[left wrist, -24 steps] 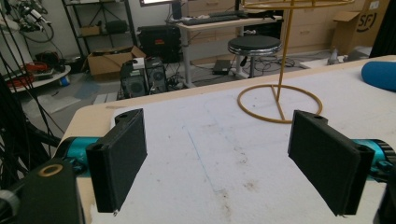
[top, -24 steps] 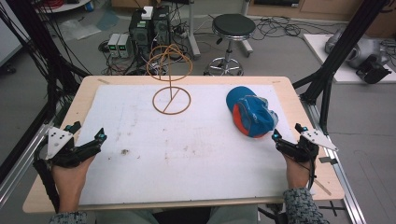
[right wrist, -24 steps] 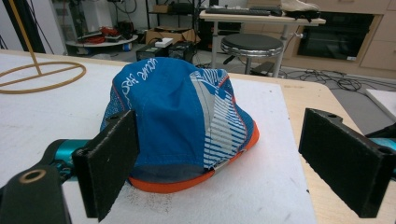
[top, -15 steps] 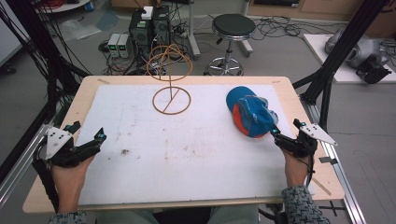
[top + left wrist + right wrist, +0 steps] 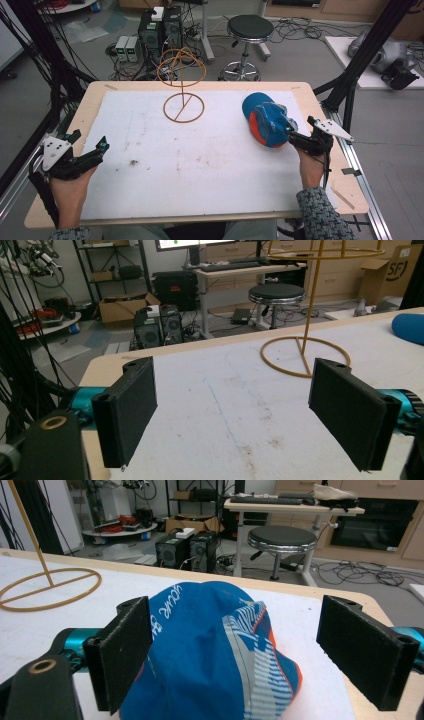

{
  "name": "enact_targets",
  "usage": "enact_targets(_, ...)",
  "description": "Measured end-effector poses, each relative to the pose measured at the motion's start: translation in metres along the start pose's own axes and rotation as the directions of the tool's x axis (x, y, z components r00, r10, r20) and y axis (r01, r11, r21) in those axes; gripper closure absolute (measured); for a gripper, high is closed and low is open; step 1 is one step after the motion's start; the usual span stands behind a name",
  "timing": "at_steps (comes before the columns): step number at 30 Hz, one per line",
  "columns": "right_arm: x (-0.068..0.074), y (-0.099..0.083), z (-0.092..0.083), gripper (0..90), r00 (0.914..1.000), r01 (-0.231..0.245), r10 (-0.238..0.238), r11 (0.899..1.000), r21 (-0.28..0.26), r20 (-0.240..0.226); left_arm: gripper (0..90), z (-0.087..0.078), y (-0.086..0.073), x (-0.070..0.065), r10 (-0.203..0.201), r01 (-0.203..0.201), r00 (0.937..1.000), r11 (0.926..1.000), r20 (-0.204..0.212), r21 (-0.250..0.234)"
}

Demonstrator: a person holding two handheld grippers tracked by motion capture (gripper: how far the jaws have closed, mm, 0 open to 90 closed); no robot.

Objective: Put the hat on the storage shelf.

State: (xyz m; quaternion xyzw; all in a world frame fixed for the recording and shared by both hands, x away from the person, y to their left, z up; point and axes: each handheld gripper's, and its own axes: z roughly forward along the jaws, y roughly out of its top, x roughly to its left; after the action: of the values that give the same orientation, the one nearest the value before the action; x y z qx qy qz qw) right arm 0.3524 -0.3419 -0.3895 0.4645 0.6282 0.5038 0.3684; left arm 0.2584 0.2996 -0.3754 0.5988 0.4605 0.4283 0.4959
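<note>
A blue cap (image 5: pixel 266 123) with orange and white striped panels lies on the right of the white mat. My right gripper (image 5: pixel 296 135) sits at its near right edge. In the right gripper view the cap (image 5: pixel 210 645) lies between the open jaws of my right gripper (image 5: pixel 237 630); the left jaw is against its side and the right jaw stands well apart from it. My left gripper (image 5: pixel 90 142) rests at the table's left edge. Its jaws are open with only bare mat between them, as the left gripper view (image 5: pixel 235 405) shows.
A tan wire stand (image 5: pixel 183 107) with a ring base and an upright stem (image 5: pixel 306 347) stands at the back middle of the mat. The wooden table (image 5: pixel 320 100) frames the mat. A stool (image 5: pixel 248 30), computers and cables are on the floor beyond.
My right gripper has moved forward and left, so the cap now lies between its jaws. The left gripper and the cap have stayed put.
</note>
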Motion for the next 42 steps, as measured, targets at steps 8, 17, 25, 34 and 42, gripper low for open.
enact_targets(8, 0.006, 0.008, 0.020, 15.0, 0.9996, 0.024, -0.024, 1.000, 0.017, -0.017, 19.5, -0.001, 0.001, 0.002, -0.003, 0.003, 1.0000, 1.0000, 0.002, -0.005)
enact_targets(17, 0.008, 0.000, 0.046, 30.1, 0.9960, 0.089, -0.087, 0.992, 0.093, -0.021, 19.5, -0.001, 0.001, 0.002, -0.005, 0.005, 0.9999, 1.0000, 0.009, -0.003)
enact_targets(25, 0.005, -0.004, 0.055, 39.4, 0.9951, 0.098, -0.099, 0.983, 0.153, -0.002, 19.5, 0.001, 0.000, 0.001, -0.002, 0.002, 0.9999, 1.0000, 0.015, -0.001)
enact_targets(34, 0.005, -0.006, 0.059, 55.2, 0.9904, 0.133, -0.138, 0.972, 0.195, 0.012, 19.5, -0.002, 0.002, 0.003, -0.010, 0.010, 0.9999, 0.9999, 0.003, -0.010)
enact_targets(42, 0.006, -0.001, 0.062, 72.8, 0.9859, 0.161, -0.167, 0.961, 0.224, 0.006, 19.5, -0.001, 0.002, 0.003, -0.007, 0.007, 1.0000, 0.9999, 0.006, -0.008)
